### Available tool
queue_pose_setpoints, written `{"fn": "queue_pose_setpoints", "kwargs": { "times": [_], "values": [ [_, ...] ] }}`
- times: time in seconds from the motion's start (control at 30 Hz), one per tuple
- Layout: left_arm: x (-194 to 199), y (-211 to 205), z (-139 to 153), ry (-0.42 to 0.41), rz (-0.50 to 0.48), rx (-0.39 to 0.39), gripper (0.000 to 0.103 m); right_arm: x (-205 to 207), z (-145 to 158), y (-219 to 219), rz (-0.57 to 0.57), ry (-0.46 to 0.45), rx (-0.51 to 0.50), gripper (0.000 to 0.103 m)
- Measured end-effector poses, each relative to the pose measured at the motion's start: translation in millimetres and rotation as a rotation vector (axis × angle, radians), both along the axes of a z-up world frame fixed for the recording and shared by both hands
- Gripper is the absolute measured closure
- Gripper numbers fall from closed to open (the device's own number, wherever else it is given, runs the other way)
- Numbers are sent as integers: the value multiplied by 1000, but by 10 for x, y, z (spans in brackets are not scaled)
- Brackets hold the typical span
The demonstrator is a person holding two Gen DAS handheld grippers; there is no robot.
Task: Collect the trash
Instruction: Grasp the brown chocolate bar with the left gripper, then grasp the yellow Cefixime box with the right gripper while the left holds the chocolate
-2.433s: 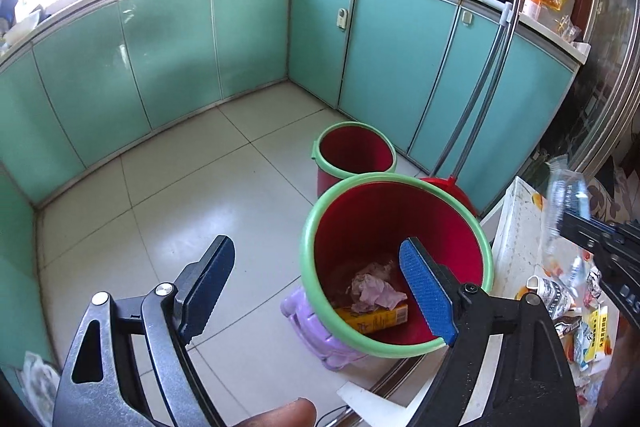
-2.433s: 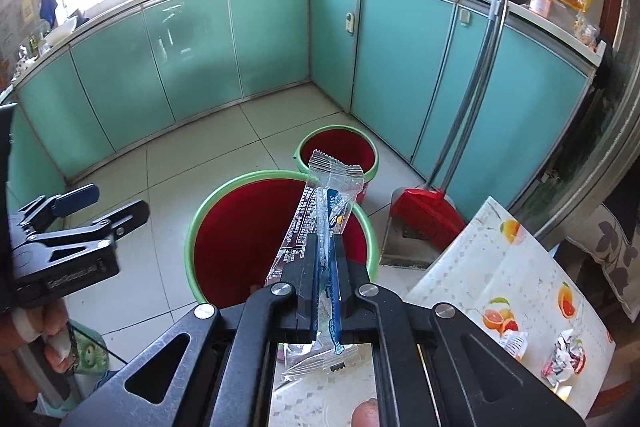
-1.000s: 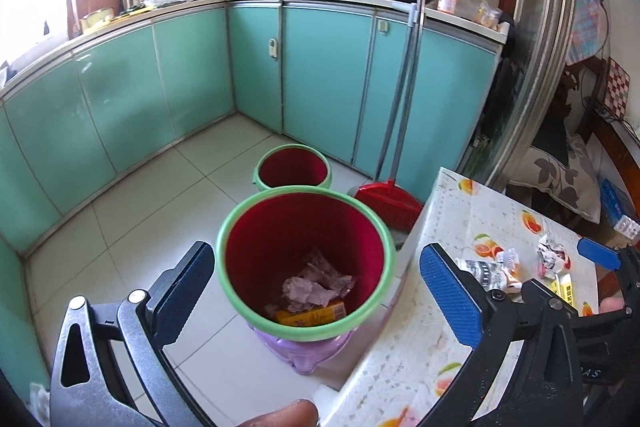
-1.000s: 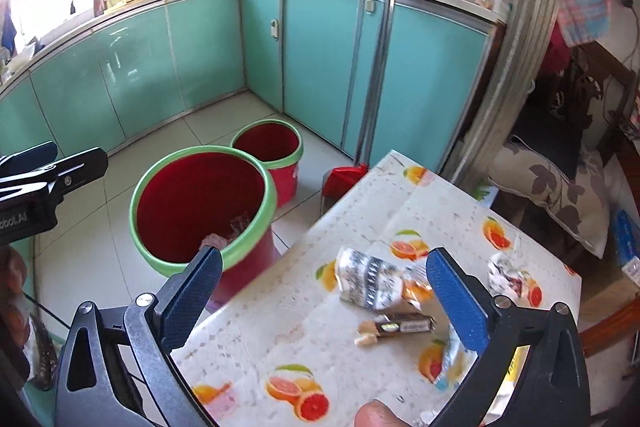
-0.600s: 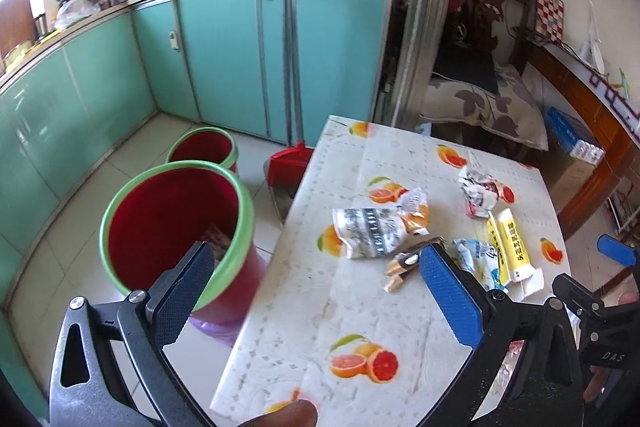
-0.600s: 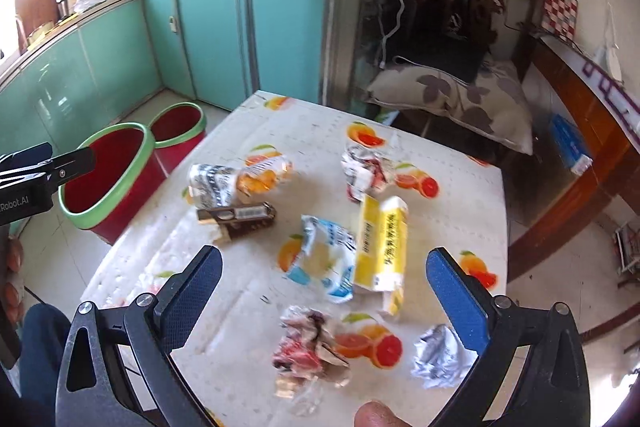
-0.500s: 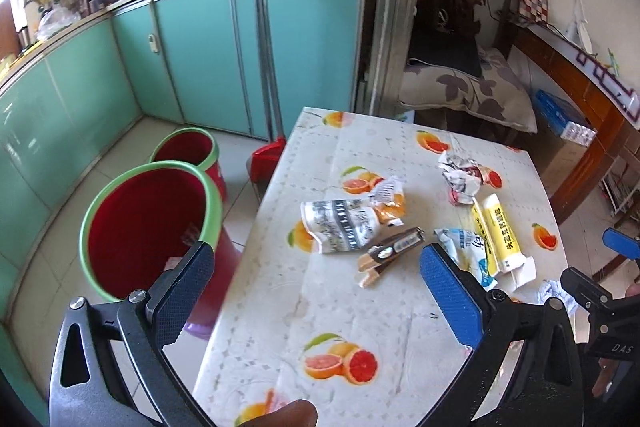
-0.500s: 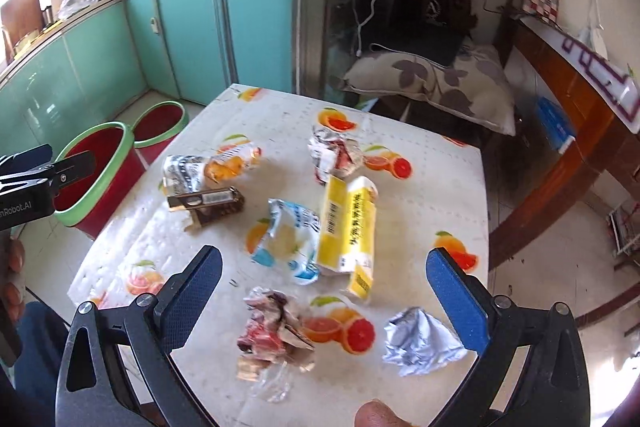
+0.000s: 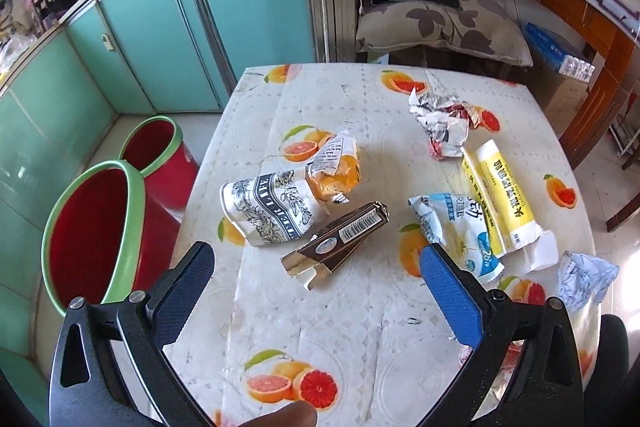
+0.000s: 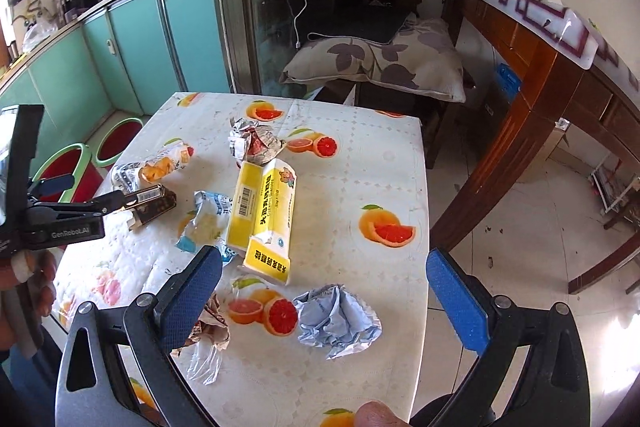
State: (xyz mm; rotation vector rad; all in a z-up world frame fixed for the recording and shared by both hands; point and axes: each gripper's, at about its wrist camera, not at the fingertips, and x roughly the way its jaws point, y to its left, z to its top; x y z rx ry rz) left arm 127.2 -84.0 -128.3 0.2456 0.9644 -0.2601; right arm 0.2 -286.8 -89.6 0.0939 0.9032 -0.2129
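Trash lies on the fruit-print table (image 9: 328,331): a brown box (image 9: 340,239), a black-and-white wrapper (image 9: 272,207) with an orange snack bag (image 9: 336,171), a blue-white bag (image 9: 456,231), a yellow box (image 9: 500,203), a crumpled red-white wrapper (image 9: 440,123) and a crumpled blue-white foil (image 10: 336,319). My left gripper (image 9: 316,287) is open and empty above the near table, just short of the brown box. My right gripper (image 10: 324,295) is open and empty over the foil. A large red bin with a green rim (image 9: 96,239) stands left of the table.
A smaller red bin (image 9: 160,155) stands behind the large one. Teal cabinets (image 9: 152,39) and a broom handle (image 9: 200,7) are at the left. A cushioned chair (image 10: 380,63) is behind the table, a wooden desk (image 10: 560,67) to the right.
Both grippers swung right from the bins to the table. The right gripper let go of its clear wrapper and opened. The left stayed open and now hangs closer over the trash.
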Motion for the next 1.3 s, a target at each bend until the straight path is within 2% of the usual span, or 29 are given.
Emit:
{"fn": "queue_pose_setpoints", "kwargs": {
  "times": [0.33, 0.4, 0.57, 0.6, 0.67, 0.7, 0.83, 0.97, 1.3],
  "values": [
    [260, -225, -432, 116, -29, 82, 0, -66, -57, -140, -41, 12, 4, 1],
    [286, -252, -493, 136, -30, 98, 4, -79, -88, -162, -49, 19, 5, 1],
    [333, -297, -616, 174, -31, 130, 47, -73, -131, -209, -61, 27, 5, 1],
    [326, -301, -634, 179, -34, 131, 51, -61, -134, -216, -63, 29, 7, 1],
    [302, -317, -651, 185, -47, 128, 79, -34, -137, -229, -61, 30, 13, 1],
    [290, -324, -649, 183, -53, 127, 86, -13, -138, -234, -59, 29, 14, 1],
    [225, -324, -588, 167, -76, 99, 92, 116, -157, -230, -48, 29, 26, 1],
    [178, -266, -484, 146, -73, 68, 92, 331, -240, -165, -10, 46, 59, 1],
    [-11, 3, -94, 81, -63, -9, 92, 1130, -666, 139, 80, 141, 95, 1]
  ]
}}
